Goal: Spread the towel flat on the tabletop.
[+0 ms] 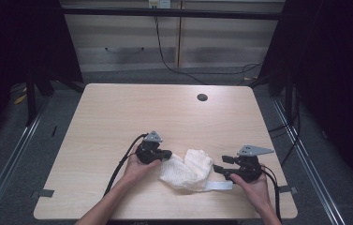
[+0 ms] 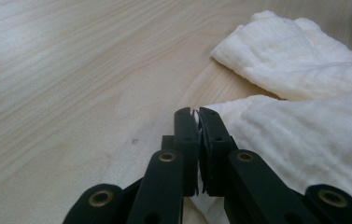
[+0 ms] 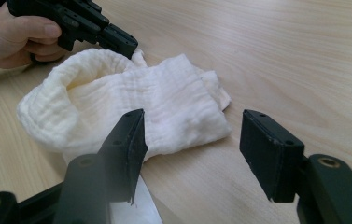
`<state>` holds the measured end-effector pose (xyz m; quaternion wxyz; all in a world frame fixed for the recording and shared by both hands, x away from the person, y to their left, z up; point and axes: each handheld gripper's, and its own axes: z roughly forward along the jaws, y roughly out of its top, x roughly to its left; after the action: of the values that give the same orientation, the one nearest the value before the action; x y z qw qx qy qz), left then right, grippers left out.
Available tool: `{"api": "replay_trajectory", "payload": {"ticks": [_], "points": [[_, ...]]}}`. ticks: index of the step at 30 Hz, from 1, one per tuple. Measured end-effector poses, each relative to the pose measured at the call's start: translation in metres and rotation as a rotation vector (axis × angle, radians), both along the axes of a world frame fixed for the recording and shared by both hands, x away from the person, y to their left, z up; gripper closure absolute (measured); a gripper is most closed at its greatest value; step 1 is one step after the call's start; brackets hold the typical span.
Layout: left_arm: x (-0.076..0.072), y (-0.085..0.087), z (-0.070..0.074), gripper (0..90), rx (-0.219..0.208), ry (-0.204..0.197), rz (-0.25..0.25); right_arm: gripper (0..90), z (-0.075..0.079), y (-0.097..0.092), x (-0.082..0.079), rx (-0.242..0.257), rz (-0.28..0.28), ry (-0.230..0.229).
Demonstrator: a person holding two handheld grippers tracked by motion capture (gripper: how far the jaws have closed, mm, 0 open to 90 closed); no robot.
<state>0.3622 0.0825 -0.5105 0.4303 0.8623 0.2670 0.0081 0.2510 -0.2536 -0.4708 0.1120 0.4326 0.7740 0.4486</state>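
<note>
A crumpled white cloth point(image 1: 188, 169) lies on the wooden table point(image 1: 118, 112) near its front edge, between my two grippers. My left gripper point(image 1: 168, 154) is shut on the cloth's left corner; in the left gripper view a thin white edge of the cloth point(image 2: 304, 135) shows pinched between the closed jaws of the left gripper point(image 2: 196, 112). My right gripper point(image 1: 217, 168) is open just right of the cloth, jaws pointing at it. In the right gripper view the right gripper point(image 3: 190, 135) stands wide apart before the folded cloth point(image 3: 164, 107), with the left gripper point(image 3: 127, 46) beyond it.
A flat white strip point(image 1: 218, 185) sticks out from under the cloth toward the right hand. A dark round hole point(image 1: 202, 97) sits near the table's far edge. Cables trail from both grippers off the front. Dark curtains flank the table.
</note>
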Motion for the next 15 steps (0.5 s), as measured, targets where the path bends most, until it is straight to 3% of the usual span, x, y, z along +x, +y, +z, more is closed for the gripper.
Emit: {"api": "replay_trajectory", "payload": {"ticks": [5,15], "points": [[0.002,0.005,0.004,87.2,-0.043,0.022,0.012,40.9,-0.001,-0.002,-0.001,0.0,-0.004,0.002],[0.005,0.021,0.026,87.3,-0.123,-0.004,0.042,40.8,0.0,-0.003,-0.001,0.001,-0.006,-0.002]]}}
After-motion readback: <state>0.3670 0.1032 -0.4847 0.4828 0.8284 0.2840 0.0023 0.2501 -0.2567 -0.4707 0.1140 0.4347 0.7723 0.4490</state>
